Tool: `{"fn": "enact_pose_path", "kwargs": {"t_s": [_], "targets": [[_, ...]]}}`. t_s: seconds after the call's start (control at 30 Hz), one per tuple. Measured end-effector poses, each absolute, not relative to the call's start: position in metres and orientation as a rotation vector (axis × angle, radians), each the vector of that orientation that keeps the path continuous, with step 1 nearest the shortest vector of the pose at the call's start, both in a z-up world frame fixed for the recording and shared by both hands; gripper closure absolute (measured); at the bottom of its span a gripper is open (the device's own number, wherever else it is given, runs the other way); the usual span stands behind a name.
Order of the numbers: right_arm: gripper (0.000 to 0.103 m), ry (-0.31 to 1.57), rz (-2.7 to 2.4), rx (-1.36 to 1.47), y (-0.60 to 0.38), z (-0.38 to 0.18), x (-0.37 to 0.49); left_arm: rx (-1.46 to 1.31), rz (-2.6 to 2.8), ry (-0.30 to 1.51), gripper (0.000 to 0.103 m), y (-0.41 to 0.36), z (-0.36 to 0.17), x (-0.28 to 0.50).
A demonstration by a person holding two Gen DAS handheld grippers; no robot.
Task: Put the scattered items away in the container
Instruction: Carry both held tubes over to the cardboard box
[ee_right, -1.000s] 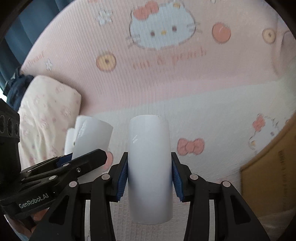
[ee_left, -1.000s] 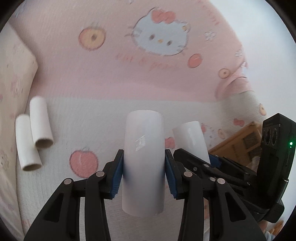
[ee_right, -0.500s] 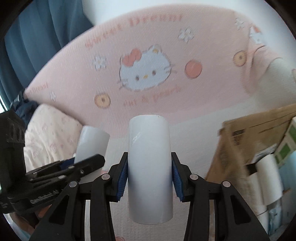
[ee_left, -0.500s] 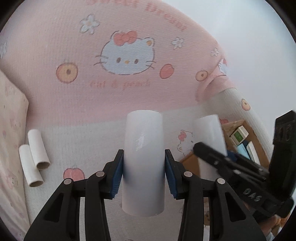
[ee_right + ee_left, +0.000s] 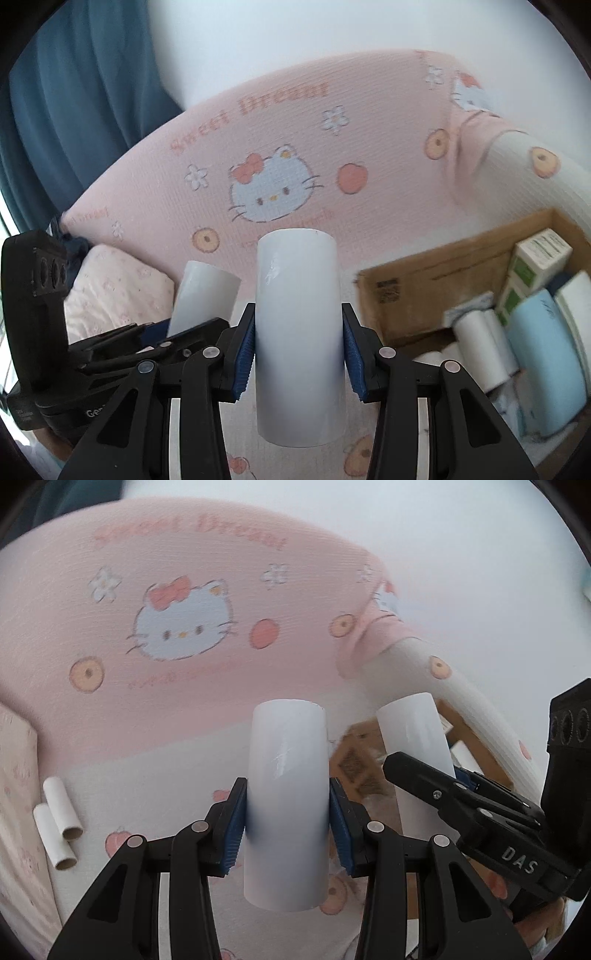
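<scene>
Pink-and-white ribbed bedding (image 5: 155,723) across the whole work surface, printed with cartoon cat faces, peaches, flowers and the words "Sweet Dream". Pink upper band, white lower band, printed motifs on both. Plain pale wall (image 5: 295,33) behind; blue curtain (image 5: 74,92) at far left of the right wrist view. Floral pillow (image 5: 114,291) lying at the left edge of the bed.

Left gripper (image 5: 286,819): blue pads pressed against both sides of an upright white tube (image 5: 287,797), held clear above the bedding. Right gripper (image 5: 298,347): pads likewise clamped on a second white tube (image 5: 298,332), also upright and lifted. Both grippers side by side, each visible in the other's view.

Cardboard box (image 5: 424,295) (the container) standing open on the bed, to the right of both grippers. Contents, seen in the right wrist view: white rolls (image 5: 480,343), a green-and-white carton (image 5: 532,266), a light blue pack (image 5: 543,362). Finer detail blurred.

Two small cardboard-core tubes (image 5: 59,823) lying on the white band at far left of the left wrist view, side by side and touching, just beside the pillow, well apart from the box.
</scene>
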State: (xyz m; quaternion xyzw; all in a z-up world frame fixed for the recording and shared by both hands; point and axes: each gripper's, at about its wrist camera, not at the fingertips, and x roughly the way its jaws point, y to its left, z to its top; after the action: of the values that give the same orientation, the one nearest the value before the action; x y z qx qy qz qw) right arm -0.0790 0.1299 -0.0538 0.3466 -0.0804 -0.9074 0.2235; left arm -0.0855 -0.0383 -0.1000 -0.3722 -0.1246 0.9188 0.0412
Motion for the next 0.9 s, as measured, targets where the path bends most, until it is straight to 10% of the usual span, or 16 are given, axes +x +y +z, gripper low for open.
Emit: {"fn": "enact_pose_path", "kwargs": {"t_s": [0.9], "targets": [[0.063, -0.333, -2.805, 1.128, 0.249, -0.048, -0.052, -1.586, 2.296, -0.255, 0.057, 0.103, -0.125, -0.208]]}}
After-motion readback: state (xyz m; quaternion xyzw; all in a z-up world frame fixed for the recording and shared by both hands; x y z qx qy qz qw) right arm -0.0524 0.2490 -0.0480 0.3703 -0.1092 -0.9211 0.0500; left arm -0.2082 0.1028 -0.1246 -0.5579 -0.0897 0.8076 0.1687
